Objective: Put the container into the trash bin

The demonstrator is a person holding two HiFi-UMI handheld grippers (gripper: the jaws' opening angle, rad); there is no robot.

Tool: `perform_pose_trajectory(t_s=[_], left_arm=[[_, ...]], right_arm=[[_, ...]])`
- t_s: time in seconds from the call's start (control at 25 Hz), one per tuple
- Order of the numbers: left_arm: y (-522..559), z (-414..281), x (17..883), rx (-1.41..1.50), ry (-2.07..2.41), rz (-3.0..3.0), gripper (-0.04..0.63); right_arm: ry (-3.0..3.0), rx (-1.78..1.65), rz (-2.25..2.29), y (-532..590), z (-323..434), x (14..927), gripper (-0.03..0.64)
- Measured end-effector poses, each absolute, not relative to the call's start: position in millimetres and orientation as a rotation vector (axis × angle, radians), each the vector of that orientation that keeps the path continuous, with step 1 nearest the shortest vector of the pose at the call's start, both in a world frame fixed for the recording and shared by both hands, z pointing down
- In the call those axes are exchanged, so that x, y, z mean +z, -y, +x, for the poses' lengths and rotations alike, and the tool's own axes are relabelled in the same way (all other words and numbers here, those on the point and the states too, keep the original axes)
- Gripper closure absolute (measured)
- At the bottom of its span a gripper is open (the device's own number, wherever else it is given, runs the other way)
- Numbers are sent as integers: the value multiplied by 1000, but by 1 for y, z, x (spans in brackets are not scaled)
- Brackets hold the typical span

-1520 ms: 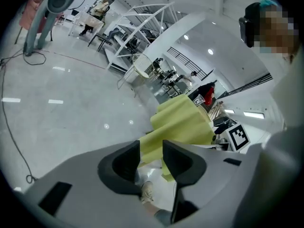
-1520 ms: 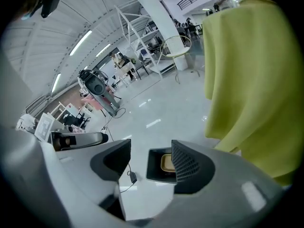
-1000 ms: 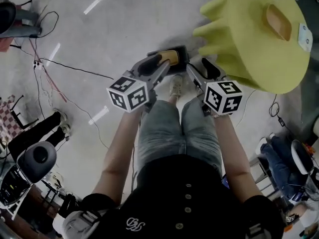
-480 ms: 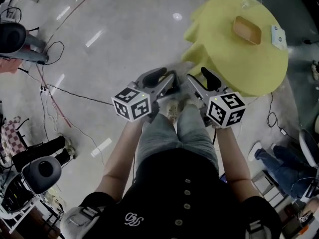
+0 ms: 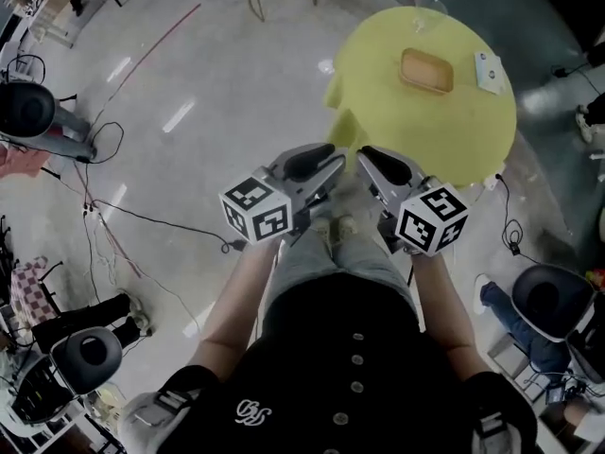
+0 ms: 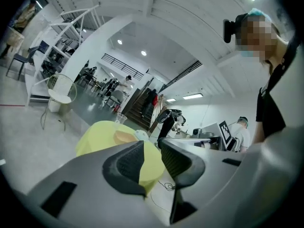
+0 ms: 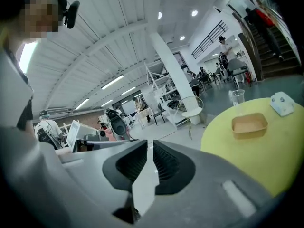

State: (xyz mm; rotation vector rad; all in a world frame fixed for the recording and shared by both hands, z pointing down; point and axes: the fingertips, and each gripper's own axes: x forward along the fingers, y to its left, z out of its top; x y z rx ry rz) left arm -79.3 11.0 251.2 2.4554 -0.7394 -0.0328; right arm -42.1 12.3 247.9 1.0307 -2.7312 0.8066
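Observation:
A tan rectangular container [image 5: 425, 70] lies on the round yellow table [image 5: 397, 126] ahead of me; the left gripper view [image 6: 122, 137] and the right gripper view [image 7: 249, 125] both show that container too. My left gripper [image 5: 333, 166] is held at waist height and points toward the table. Its jaws [image 6: 152, 146] are closing a little with nothing between them. My right gripper [image 5: 367, 156] is beside it, its jaws [image 7: 149, 148] closing to a narrow gap, also empty. No trash bin shows in any view.
A clear cup [image 5: 425, 9] and a small white object [image 5: 489, 71] share the table. Black stools [image 5: 24, 107] [image 5: 544, 296] and cables [image 5: 123, 218] lie on the glossy floor. A white wire chair [image 6: 59, 91] stands further off.
Both grippers have risen from a black bin at my feet, which held a tan thing. The bin has left the view. The right jaws have narrowed; the table now looks farther away.

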Motion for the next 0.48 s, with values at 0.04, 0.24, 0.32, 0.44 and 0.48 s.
perform_pose_trajectory(t_s=[0.04,0.24,0.32,0.44,0.48], left_arm=[[-12,-70,247,-38,714,2472,482],[-10,-31,228,-73,611,2532,535],[-11,-20,222,-77,574,2543,549],[-12,-15,213,-67,567,2558,559],[-12,-12,212,-65,576,2561,561]], right_arm=[[2745,808,1038,-12,-36,243,590],[2817,841,1040,-14,-14,224,612],[2834,846,1066,-14,-7,218,614],[2845,828,1135,-16,0,208,614],[2844,817,1159,-16,5,207,614]])
